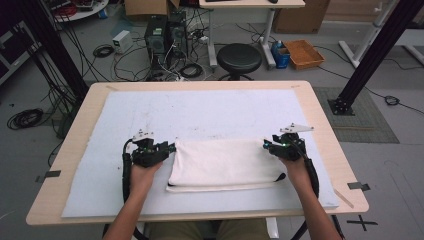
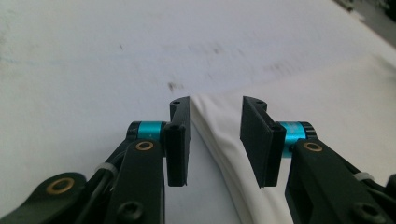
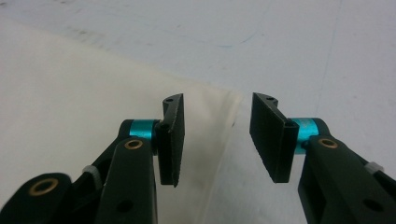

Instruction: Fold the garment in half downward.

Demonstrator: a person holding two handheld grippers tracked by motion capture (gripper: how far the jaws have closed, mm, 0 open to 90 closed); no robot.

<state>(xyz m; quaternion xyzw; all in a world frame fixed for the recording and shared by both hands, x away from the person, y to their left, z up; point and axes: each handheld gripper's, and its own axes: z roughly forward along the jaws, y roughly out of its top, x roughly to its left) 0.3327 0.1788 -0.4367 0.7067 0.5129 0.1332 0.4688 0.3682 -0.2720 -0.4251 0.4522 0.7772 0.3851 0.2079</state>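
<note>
A folded white cloth (image 1: 225,165) lies flat on the white mat (image 1: 200,110), near the table's front. My left gripper (image 1: 172,147) is at the cloth's far left corner. In the left gripper view the gripper (image 2: 215,140) stands open, and the cloth's corner (image 2: 327,93) reaches in between the jaws without the pads pressing on it. My right gripper (image 1: 266,145) is at the far right corner. In the right gripper view it (image 3: 217,140) is open too, with the cloth's corner (image 3: 70,93) lying below the gap.
The mat covers most of the wooden table (image 1: 320,115). Beyond the far edge are a black stool (image 1: 239,57), computer towers (image 1: 165,32), loose cables and an orange crate (image 1: 303,53). Black frame posts (image 1: 372,55) stand at both sides.
</note>
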